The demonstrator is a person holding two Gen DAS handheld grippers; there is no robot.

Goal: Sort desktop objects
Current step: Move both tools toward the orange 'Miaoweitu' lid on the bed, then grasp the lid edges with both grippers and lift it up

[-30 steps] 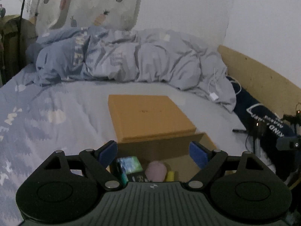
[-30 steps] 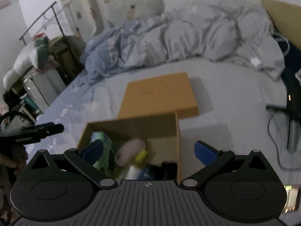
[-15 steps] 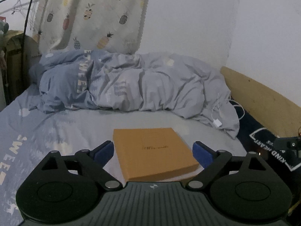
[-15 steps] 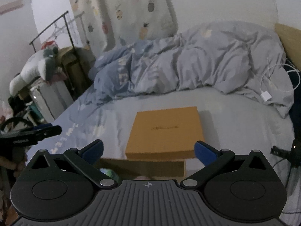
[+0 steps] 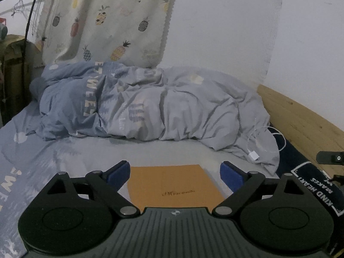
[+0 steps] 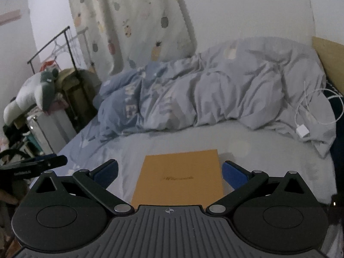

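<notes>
An orange box lid (image 5: 175, 188) with small dark lettering lies flat on the grey-blue bed sheet; it also shows in the right wrist view (image 6: 180, 177). My left gripper (image 5: 175, 173) is open and empty, raised above the lid's near part. My right gripper (image 6: 169, 171) is open and empty, also above the lid. The open box with the small objects is out of view below both cameras. The left gripper's tip (image 6: 43, 163) shows at the left edge of the right wrist view.
A rumpled blue-grey duvet (image 5: 150, 107) lies across the far bed. A white charger and cable (image 6: 303, 131) lie at the right. A wooden bed board (image 5: 301, 120) runs along the right. A clothes rack and plush toy (image 6: 38, 90) stand left of the bed.
Both grippers have lifted and tilted up. The open box with its objects has dropped out of view; only the orange lid stays visible. Both grippers stay open.
</notes>
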